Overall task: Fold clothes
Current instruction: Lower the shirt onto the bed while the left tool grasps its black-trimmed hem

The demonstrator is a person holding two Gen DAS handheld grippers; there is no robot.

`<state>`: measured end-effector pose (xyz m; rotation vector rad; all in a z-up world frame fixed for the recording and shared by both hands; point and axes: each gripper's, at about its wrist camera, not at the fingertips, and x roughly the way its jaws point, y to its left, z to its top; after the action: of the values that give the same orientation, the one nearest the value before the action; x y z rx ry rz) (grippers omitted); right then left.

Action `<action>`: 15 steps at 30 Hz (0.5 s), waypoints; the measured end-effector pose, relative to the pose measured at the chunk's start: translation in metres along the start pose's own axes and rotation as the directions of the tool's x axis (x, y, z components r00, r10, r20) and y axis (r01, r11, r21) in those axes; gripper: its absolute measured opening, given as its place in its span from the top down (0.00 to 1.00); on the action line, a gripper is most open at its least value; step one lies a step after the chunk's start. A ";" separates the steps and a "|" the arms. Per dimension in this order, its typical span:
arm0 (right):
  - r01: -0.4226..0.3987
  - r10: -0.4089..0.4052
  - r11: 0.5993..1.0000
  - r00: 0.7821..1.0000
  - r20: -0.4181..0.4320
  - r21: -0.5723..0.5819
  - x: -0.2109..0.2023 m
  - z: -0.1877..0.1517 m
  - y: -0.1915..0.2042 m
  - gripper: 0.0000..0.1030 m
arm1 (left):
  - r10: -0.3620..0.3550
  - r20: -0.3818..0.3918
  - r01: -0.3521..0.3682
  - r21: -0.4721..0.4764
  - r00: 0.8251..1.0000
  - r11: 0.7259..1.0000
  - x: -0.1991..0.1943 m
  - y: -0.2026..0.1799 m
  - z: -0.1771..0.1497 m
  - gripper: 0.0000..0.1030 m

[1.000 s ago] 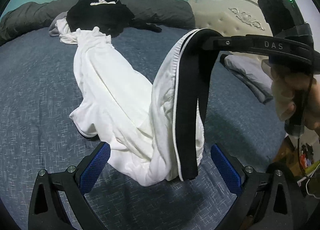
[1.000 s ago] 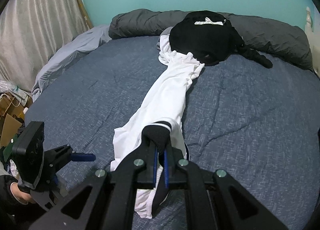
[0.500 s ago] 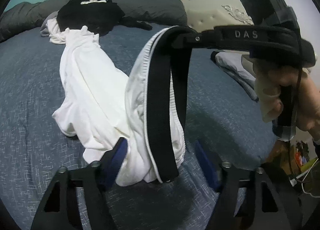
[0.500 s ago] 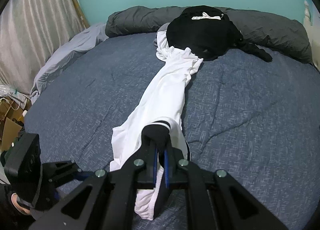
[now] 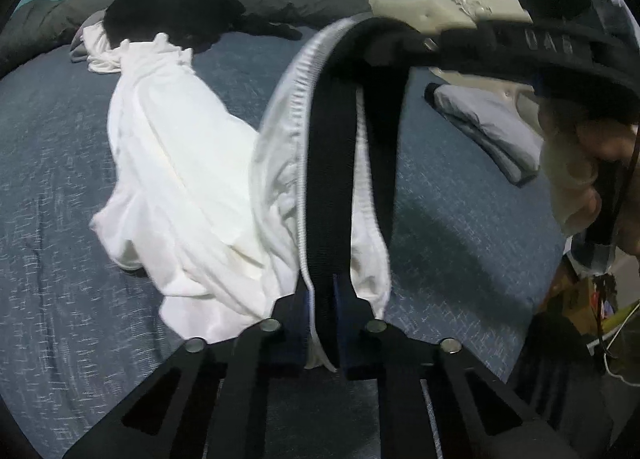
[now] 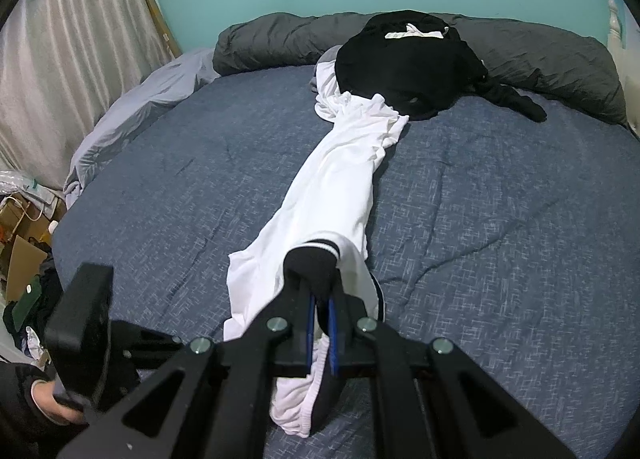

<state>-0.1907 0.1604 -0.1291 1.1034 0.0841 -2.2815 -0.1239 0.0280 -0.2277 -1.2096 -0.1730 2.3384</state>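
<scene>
One long white garment with a broad black elastic waistband (image 5: 328,179) lies stretched along the bed covered by a mottled blue quilt (image 6: 500,219), and it serves as the landmark here. Its far end runs up to and partly under one heap of black clothing (image 6: 408,63), which rests against one rolled dark grey duvet (image 6: 540,55) across the far side of the bed. Its near end, the waistband, is lifted off the quilt and hangs in a loop between two claws. The left claw (image 5: 322,323) has just been closing and now pinches the lower part of the black band between its blue pads, with white piping and white cloth bunched on either side. The right claw (image 6: 320,311) is clamped narrow on the upper part of the same band, black fabric bulging out just beyond its two blue-lined fingers; in the left wrist view it reaches in from the right, above the garment, carried by one hand (image 5: 576,179). In the right wrist view the other hand (image 6: 52,403) shows at the lower left, to the left of the garment's near end, on the left device's handle. To the right of the garment lies one folded pale grey cloth (image 5: 484,127) on the quilt. To the left of the garment, at the bed's edge, one pale grey sheet (image 6: 132,103) is bunched near one cream curtain (image 6: 68,71). Cardboard boxes (image 6: 22,259) and clutter stand below the curtain; their count cannot be told.
</scene>
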 end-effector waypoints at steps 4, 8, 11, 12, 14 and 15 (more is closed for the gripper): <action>0.015 -0.015 1.000 1.000 -0.013 0.019 0.005 0.000 -0.005 0.76 | 0.006 0.001 -0.006 -0.033 1.000 0.999 -0.005 0.020 0.002 0.98; 0.028 -0.027 0.999 0.999 -0.035 0.044 0.010 -0.004 -0.012 0.53 | 0.027 0.037 -0.024 -0.091 0.999 0.996 -0.022 0.050 0.007 0.98; 0.050 -0.047 0.998 0.996 -0.079 0.037 0.019 -0.011 -0.015 0.53 | 0.052 0.049 -0.045 -0.131 0.997 0.990 -0.033 0.073 0.010 0.98; 0.057 -0.053 0.998 0.994 -0.094 0.034 0.022 -0.014 -0.016 0.53 | 0.059 0.050 -0.052 -0.139 0.997 0.989 -0.036 0.079 0.010 0.98; 0.070 -0.066 0.997 0.990 -0.122 0.030 0.027 -0.019 -0.018 0.53 | 0.078 0.048 -0.070 -0.149 0.996 0.986 -0.040 0.086 0.011 0.98; 0.075 -0.069 0.996 0.989 -0.133 0.041 0.030 -0.021 -0.022 0.53 | 0.097 0.048 -0.088 -0.156 0.994 0.984 -0.042 0.089 0.010 0.98</action>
<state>-0.2018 0.1703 -0.1691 1.2937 0.1270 -2.2824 -0.1446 -0.0685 -0.2201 -1.2497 -0.3286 2.4796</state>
